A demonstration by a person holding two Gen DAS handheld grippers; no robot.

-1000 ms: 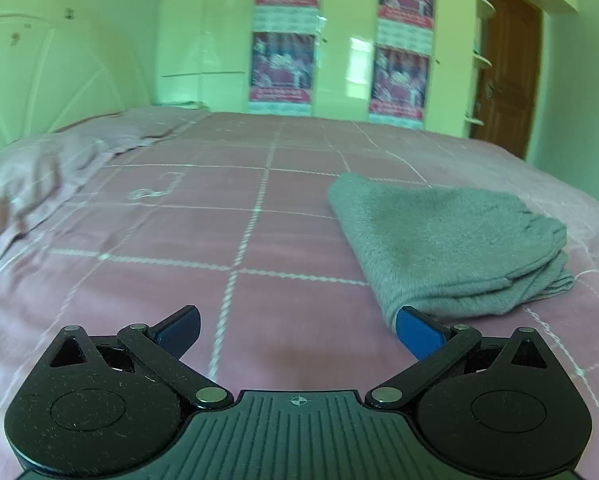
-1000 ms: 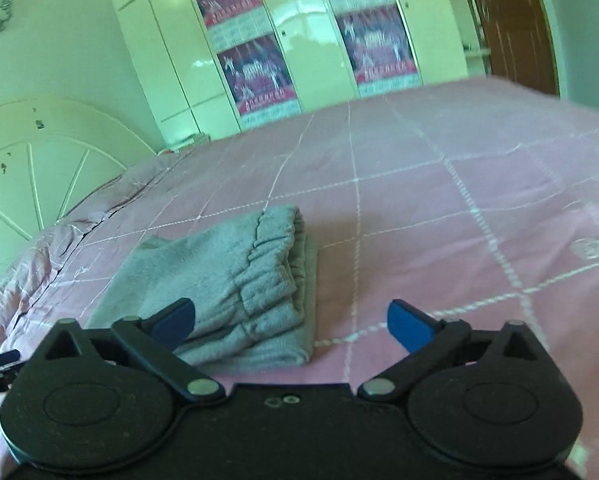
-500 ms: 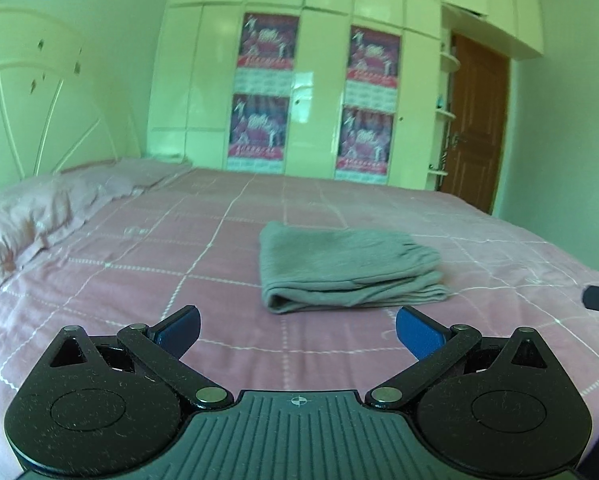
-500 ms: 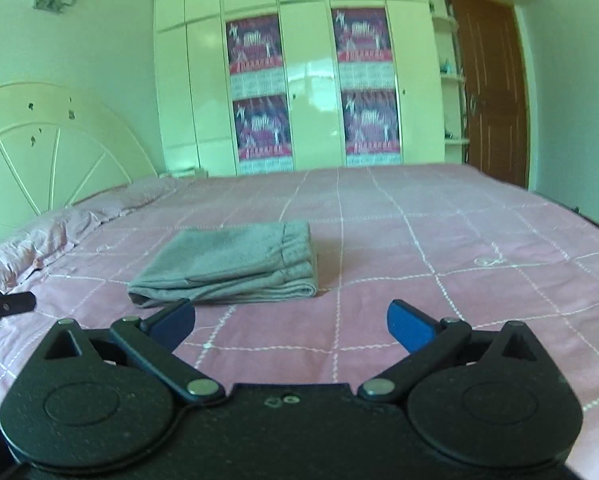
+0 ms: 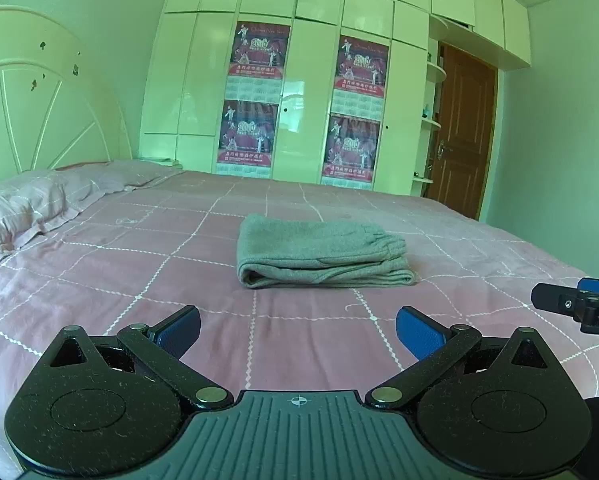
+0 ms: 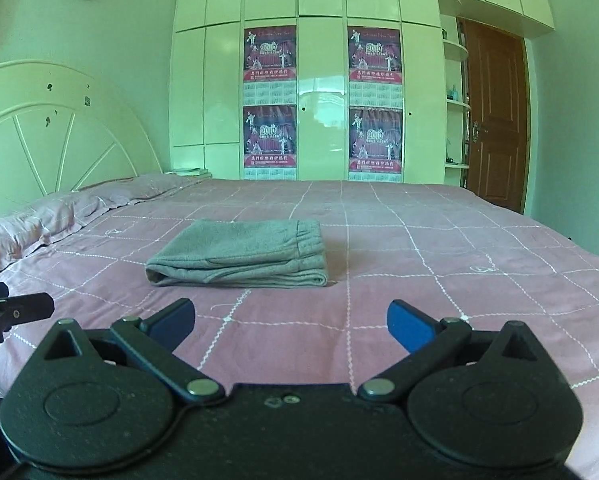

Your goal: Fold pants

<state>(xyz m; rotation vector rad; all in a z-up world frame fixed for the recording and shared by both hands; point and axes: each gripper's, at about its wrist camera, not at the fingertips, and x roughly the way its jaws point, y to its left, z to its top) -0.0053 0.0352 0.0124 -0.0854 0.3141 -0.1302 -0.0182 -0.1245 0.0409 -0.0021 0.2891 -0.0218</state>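
Posters (image 6: 270, 55) on the glossy wardrobe (image 6: 321, 80) ahead read "2010" over rows of characters too small for me to make out. Pants (image 5: 319, 252), soft grey fleece with a gathered waistband, lie folded in a flat stack on the pink checked bedspread (image 5: 139, 264), ahead of both my grippers and touching neither. My left gripper (image 5: 297, 330) and right gripper (image 6: 290, 322) gape wide, blue pads holding nothing.
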